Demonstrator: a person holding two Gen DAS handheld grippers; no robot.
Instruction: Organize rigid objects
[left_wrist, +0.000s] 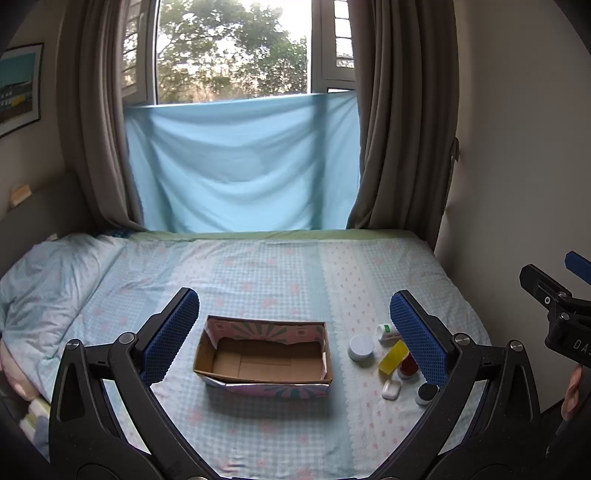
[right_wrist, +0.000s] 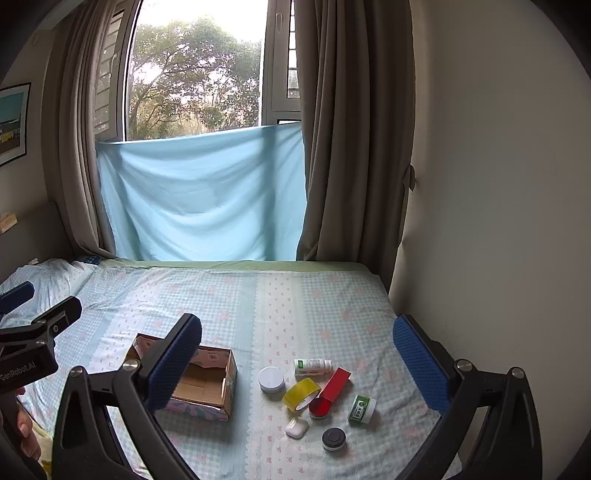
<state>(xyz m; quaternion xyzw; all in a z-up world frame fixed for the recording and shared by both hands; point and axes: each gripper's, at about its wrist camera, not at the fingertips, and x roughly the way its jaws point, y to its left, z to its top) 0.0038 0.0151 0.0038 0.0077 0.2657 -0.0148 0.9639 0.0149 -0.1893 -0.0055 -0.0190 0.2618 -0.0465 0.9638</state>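
Note:
An empty cardboard box (left_wrist: 262, 358) with a floral outside sits on the bed; it also shows in the right wrist view (right_wrist: 207, 384). To its right lies a cluster: white round jar (right_wrist: 271, 378), white bottle on its side (right_wrist: 312, 366), yellow tape roll (right_wrist: 301, 392), red box (right_wrist: 334, 384), red-lidded jar (right_wrist: 319, 406), green-labelled jar (right_wrist: 362, 408), white earbud case (right_wrist: 296, 427), dark-lidded jar (right_wrist: 333, 438). My left gripper (left_wrist: 293, 332) is open above the box. My right gripper (right_wrist: 297, 363) is open above the cluster. Both are empty.
The bed (right_wrist: 295, 306) has a checked blue sheet. A pillow (left_wrist: 48, 273) lies at the left. A wall (right_wrist: 498, 184) borders the bed on the right. Curtains and a blue cloth (left_wrist: 240, 166) hang at the window behind.

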